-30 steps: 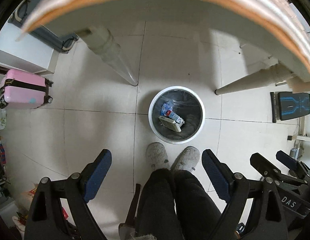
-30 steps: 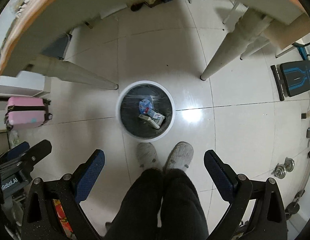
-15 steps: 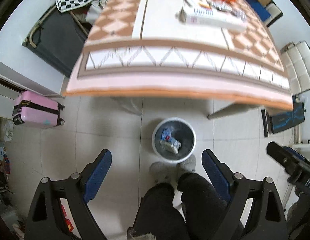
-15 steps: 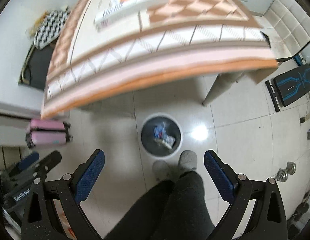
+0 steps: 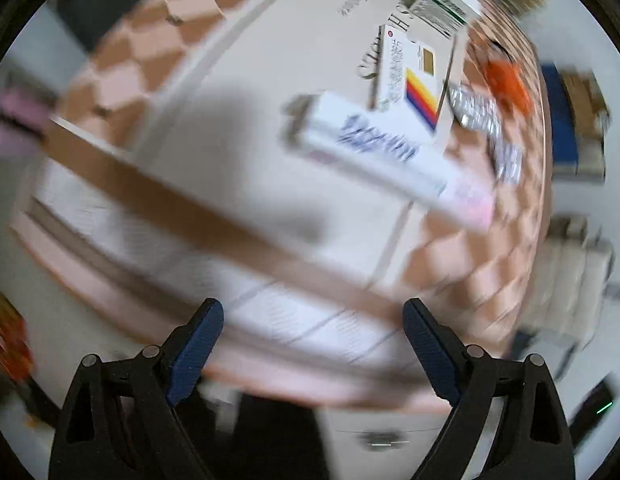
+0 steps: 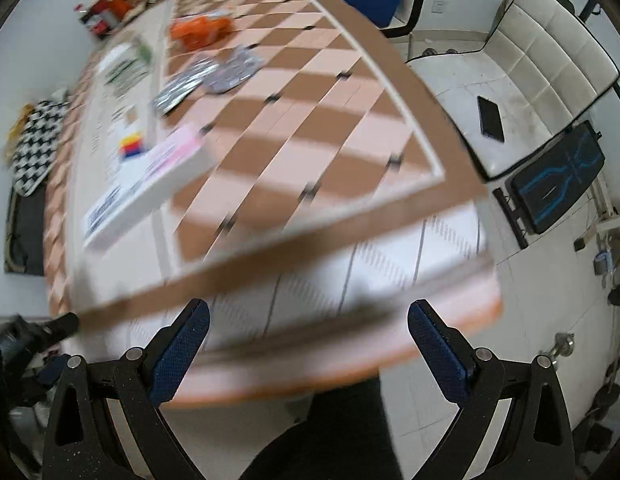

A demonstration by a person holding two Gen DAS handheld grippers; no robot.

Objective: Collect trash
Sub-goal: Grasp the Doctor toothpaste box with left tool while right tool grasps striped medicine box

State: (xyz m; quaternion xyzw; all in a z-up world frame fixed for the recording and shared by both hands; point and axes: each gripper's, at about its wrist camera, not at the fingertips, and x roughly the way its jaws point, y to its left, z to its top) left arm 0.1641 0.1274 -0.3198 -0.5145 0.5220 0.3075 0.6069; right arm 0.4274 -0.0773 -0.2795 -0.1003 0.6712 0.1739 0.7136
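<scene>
Left tool: jaws wide, nothing between them, above the desk's near edge.
Right tool: jaws wide, empty.
Desk: checkered cloth.
Trash: long white box, foil wrappers, orange wrapper lying on the desk.

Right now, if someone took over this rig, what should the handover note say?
Left gripper: open, empty, above the table.
Right gripper: open, empty, over the table's near corner.
On the table: long white box, striped box, foil wrappers, orange item.
Bin: out of view now.
Left: all of these still need collecting; blur hides finer detail.
</scene>
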